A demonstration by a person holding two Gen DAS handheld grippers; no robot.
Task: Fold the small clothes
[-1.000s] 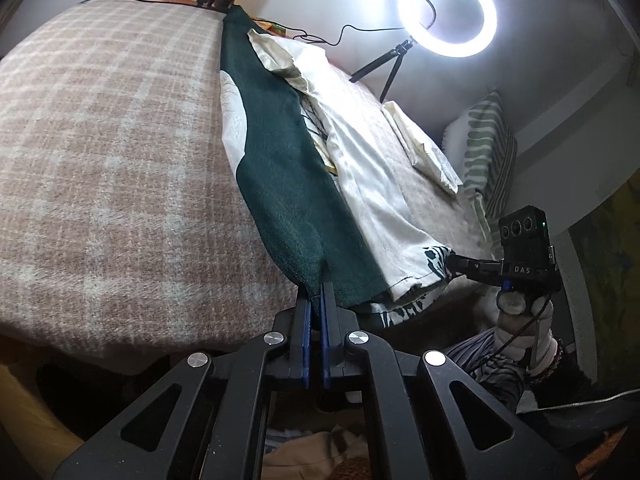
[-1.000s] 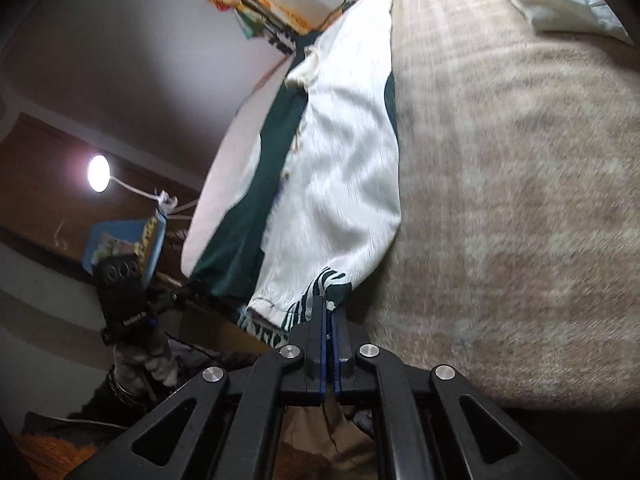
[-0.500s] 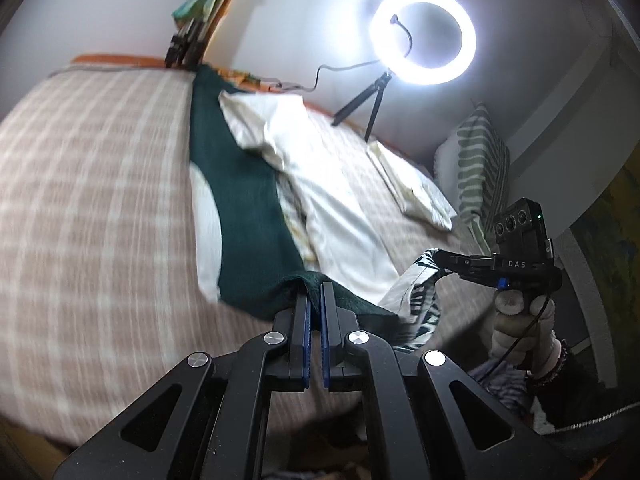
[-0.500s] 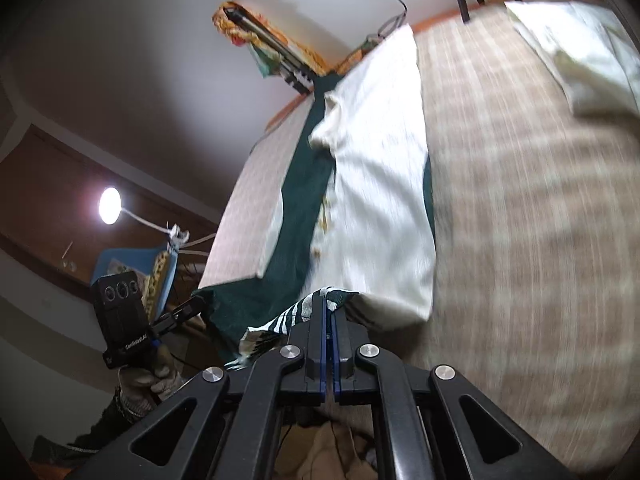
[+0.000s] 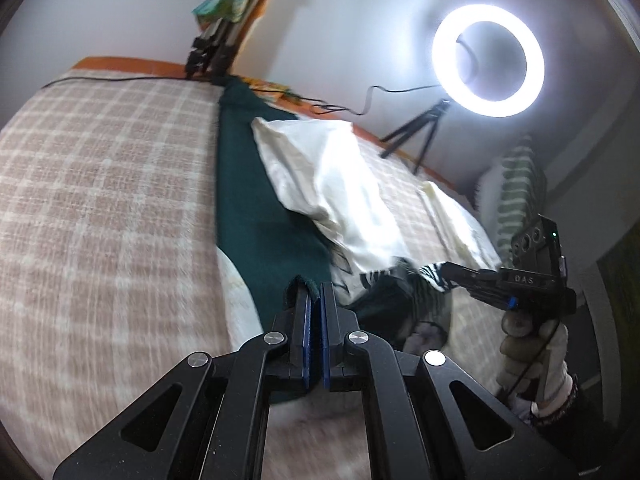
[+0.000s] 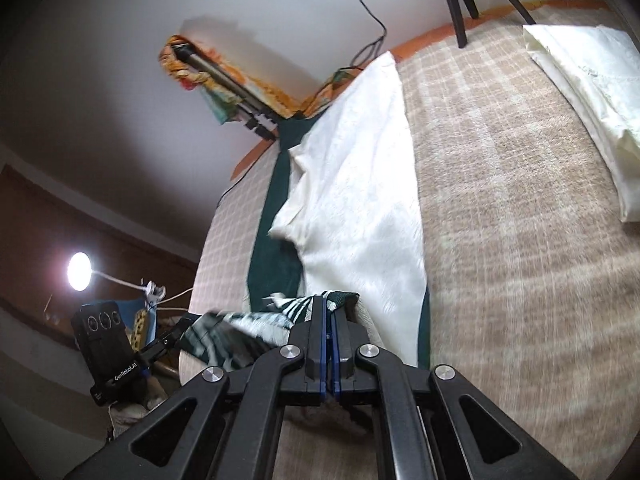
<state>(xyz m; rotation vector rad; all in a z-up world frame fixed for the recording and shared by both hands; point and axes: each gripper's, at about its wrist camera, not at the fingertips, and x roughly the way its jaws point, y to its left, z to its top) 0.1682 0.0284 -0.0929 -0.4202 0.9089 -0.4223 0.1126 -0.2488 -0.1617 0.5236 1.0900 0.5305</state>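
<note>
A dark green and white garment (image 5: 256,208) lies lengthwise on the plaid bed cover (image 5: 100,184), its white side (image 6: 360,216) folded over the green. My left gripper (image 5: 315,292) is shut on the garment's green near corner and holds it lifted. My right gripper (image 6: 327,304) is shut on the other near corner, which has a green and white striped print (image 6: 280,312). The right gripper also shows in the left wrist view (image 5: 452,270), and the left gripper shows in the right wrist view (image 6: 184,324). The near hem hangs between the two grippers above the bed.
A folded cream cloth (image 6: 592,92) lies on the bed to the right. A lit ring light (image 5: 488,66) on a tripod stands at the far edge. A striped pillow (image 5: 520,184) is at the right. A tripod with colourful cloth (image 5: 216,40) stands at the far side.
Both grippers have lifted the garment's near corners off the bed edge and carried them forward over the garment. The near hem now hangs between them.
</note>
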